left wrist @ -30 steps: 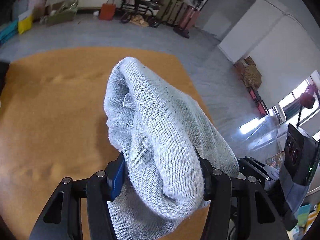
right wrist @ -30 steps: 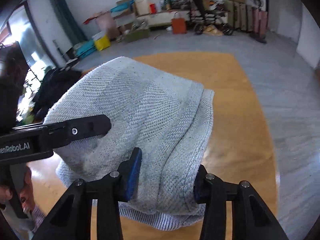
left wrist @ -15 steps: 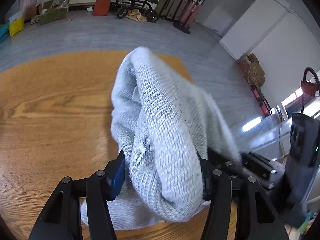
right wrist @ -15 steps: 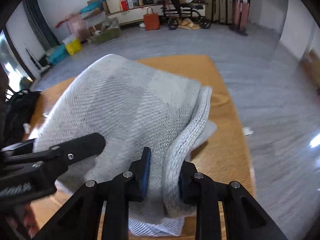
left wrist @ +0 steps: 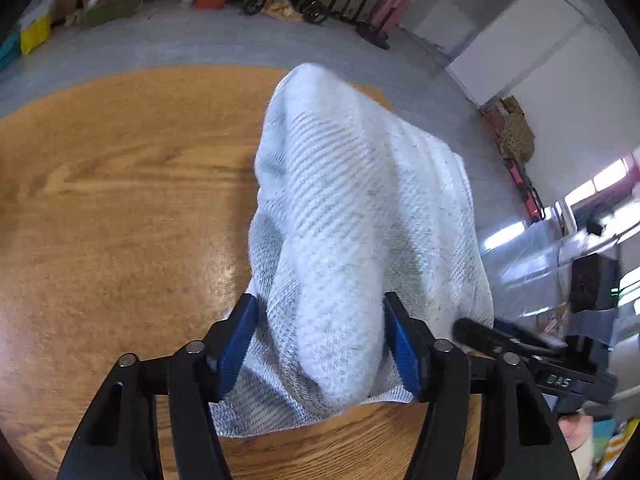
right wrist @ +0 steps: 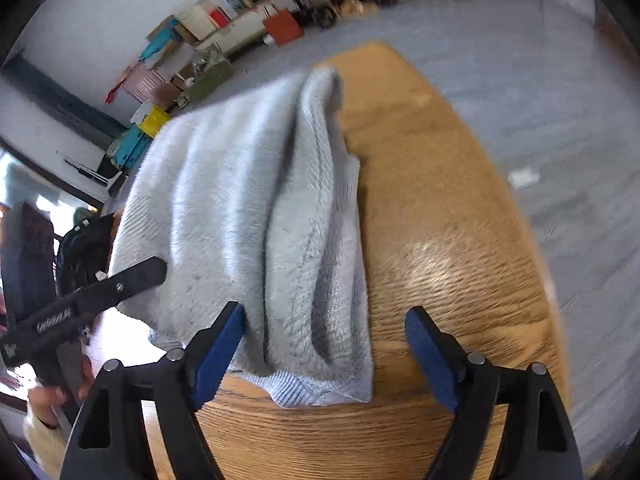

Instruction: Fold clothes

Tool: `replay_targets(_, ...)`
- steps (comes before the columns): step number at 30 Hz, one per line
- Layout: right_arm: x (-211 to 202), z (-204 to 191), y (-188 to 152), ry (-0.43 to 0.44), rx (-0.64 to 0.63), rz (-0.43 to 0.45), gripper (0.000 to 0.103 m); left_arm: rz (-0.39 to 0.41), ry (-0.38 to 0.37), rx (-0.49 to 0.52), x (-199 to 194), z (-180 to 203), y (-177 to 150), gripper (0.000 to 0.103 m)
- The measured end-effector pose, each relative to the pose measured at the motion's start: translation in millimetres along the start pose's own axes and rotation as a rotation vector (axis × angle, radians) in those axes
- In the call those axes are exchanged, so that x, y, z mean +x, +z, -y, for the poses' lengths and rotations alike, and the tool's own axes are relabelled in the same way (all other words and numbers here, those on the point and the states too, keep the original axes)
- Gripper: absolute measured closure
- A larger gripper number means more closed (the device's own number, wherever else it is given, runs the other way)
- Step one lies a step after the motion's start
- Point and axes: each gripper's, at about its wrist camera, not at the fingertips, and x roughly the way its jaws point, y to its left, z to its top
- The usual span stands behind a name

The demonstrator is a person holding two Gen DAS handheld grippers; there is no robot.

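A: Sweater first. Light grey knitted sweater [left wrist: 360, 220], bunched into a thick fold, low over the orange-brown wooden table [left wrist: 120, 200]. Its near hem lies on the wood in both views.

B: Left gripper?

A: Left gripper [left wrist: 322, 344], black frame, blue pads. Jaws are opening, and the thick grey roll fills the gap between them. Both blue pads sit against the knit on either side, so cloth is still pinched there. Motion blur on the fabric.

B: Right one?

A: Right gripper [right wrist: 324, 336], same build. Jaws opening and spread wide. The sweater's near edge hangs between them, touching the left pad [right wrist: 218, 350]; the right pad [right wrist: 430, 356] stands apart from the cloth with bare wood behind it. No grip that I can see.

B: Where is the sweater on the table?

A: In the right wrist view it covers the left part of the tabletop [right wrist: 440, 240]; right part is bare wood. In the left wrist view it is at the right side, reaching toward the far right edge.

B: Do the grippers see each other?

A: Yes. A black finger of the other gripper shows at the right in the left wrist view, just beside the sweater, and at the left in the right wrist view, touching the cloth's left edge. A person's hand [right wrist: 56, 392] holds it, low left.

B: Background?

A: Grey floor [left wrist: 200, 44], clutter and boxes along the far wall.
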Motion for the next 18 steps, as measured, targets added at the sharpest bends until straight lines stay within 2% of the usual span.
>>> replay_targets(2, 19.0, 7.8, -2.0, 0.08, 0.069, -0.052, 0.017, -0.014, -0.021, -0.043, 1.5, -7.7, 0.0, 0.033)
replay_targets(4, 30.9, 11.6, -1.8, 0.122, 0.118, -0.065, 0.015, -0.02, -0.021, -0.044, 1.9, -10.7, -0.8, 0.031)
replay_targets(5, 35.1, 12.5, -1.8, 0.124, 0.124, -0.066, 0.009, -0.023, -0.02, -0.042, 2.1, -12.0, -1.3, 0.027)
replay_targets(6, 35.9, 11.6, -1.9, 0.129, 0.114, -0.057, 0.007, -0.026, -0.01, -0.042, 2.6, -13.1, -2.1, 0.019)
replay_targets(10, 39.2, 3.6, -1.6, 0.123, 0.071, -0.052, 0.005, -0.044, -0.006, -0.072, -3.5, -35.5, -10.3, 0.014)
replay_targets(11, 39.7, 1.3, -1.6, 0.122, 0.061, -0.055, 0.008, -0.051, -0.007, -0.084, -3.3, -39.1, -10.3, 0.013)
replay_targets(12, 40.2, -1.1, -1.5, 0.121, 0.051, -0.059, 0.019, -0.052, -0.002, -0.087, -2.8, -41.3, -10.3, 0.011)
replay_targets(14, 40.6, -6.3, -5.4, 0.135, 0.067, -0.045, 0.029, -0.052, 0.032, -0.084, 0.9, -46.2, -10.4, 0.0)
replay_targets(15, 38.3, -11.6, -8.4, 0.115, 0.045, -0.029, 0.034, -0.057, 0.026, -0.091, 4.7, -49.6, -11.2, 0.0)
replay_targets(17, 34.4, -18.9, -12.8, 0.088, 0.012, -0.003, 0.039, -0.066, -0.051, -0.134, 11.5, -56.4, -14.0, 0.0)
replay_targets(18, 33.0, -20.5, -14.1, 0.082, 0.005, 0.007, 0.041, -0.075, -0.065, -0.125, 14.0, -52.7, -14.5, 0.001)
